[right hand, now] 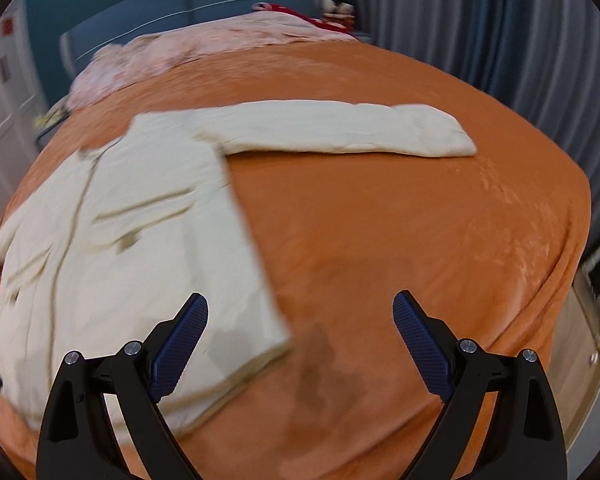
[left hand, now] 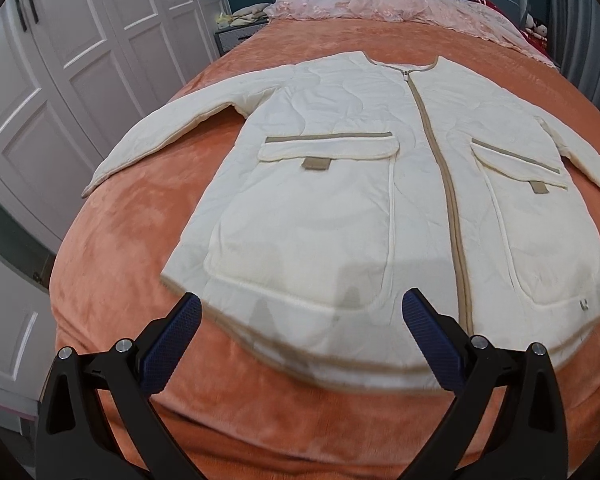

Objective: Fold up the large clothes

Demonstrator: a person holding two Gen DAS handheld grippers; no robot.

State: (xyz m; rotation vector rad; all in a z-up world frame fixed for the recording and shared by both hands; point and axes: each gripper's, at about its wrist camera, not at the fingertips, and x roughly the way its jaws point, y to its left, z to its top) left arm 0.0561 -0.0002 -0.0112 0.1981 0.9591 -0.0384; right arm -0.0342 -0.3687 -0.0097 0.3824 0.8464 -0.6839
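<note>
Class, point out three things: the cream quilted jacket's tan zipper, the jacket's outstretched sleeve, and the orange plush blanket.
tan zipper [left hand: 440, 168]: left wrist view, mid-length of the zip.
outstretched sleeve [right hand: 340, 132]: right wrist view, middle of the sleeve.
orange plush blanket [right hand: 420, 220]: right wrist view, bare patch.

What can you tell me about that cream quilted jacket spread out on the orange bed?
The cream quilted jacket lies flat, front up, on the orange plush blanket, zipped closed. Tan trim lines its zip, hem and two flap pockets. Both sleeves spread outward; the right wrist view shows one lying straight across the blanket. Nothing grips it: both open grippers hover near its hem.
</note>
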